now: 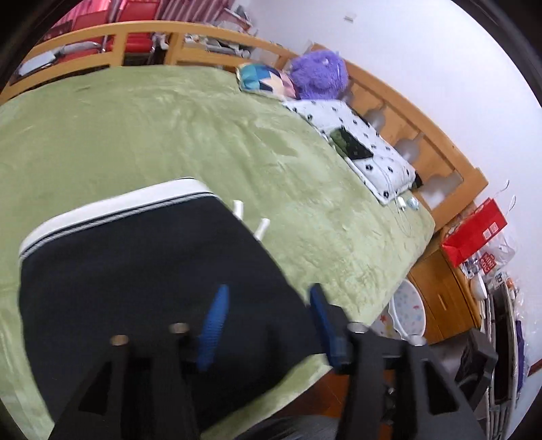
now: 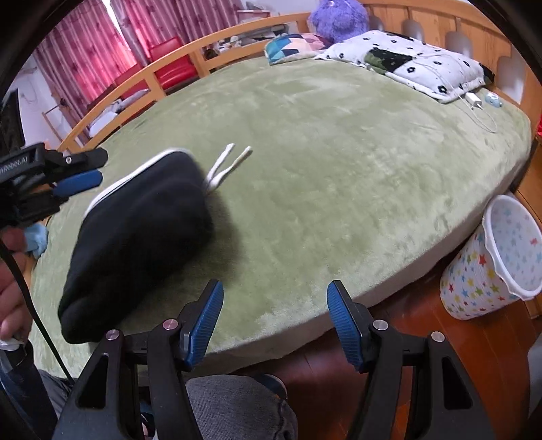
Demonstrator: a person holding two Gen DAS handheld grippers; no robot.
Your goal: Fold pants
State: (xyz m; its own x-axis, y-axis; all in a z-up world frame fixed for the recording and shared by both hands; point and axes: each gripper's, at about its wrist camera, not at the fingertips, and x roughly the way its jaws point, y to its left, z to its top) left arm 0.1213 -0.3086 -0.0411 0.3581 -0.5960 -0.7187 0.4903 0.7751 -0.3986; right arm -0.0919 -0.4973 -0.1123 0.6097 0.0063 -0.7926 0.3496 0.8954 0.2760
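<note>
We are looking down on a green plush bed cover (image 2: 338, 176) where the black pants (image 2: 135, 237) are lying folded into a thick, compact bundle, resting toward the nine o'clock side of the bed in the right wrist view and filling the seven o'clock part of the left wrist view (image 1: 142, 277). A white band with dark stripes (image 1: 111, 206) is edging the far side of the bundle, and two white drawstring ends (image 2: 230, 159) are poking out of it toward one o'clock onto the cover.

We are holding the left tongs (image 1: 267, 314) open above the near corner of the pants, the blue pads (image 1: 216, 325) standing apart with nothing pressed between them. From the right wrist view the same left tongs (image 2: 81, 172) are showing at nine o'clock, just beside the white-edged end of the bundle, a hand (image 2: 13, 270) gripping the handle below them.

We are keeping the right tongs (image 2: 274, 321) open too, at six o'clock over the near edge of the bed, empty and apart from the pants.

At twelve o'clock a white pillow with black flower print (image 2: 406, 61), a patchwork cushion (image 2: 291, 47) and a purple plush toy (image 2: 338, 17) are sitting against the wooden headboard (image 1: 423, 135). A star-patterned waste bin (image 2: 494, 264) is standing on the wooden floor at three o'clock, beside the bed. A knee in grey fabric (image 2: 237, 406) is showing at six o'clock.
</note>
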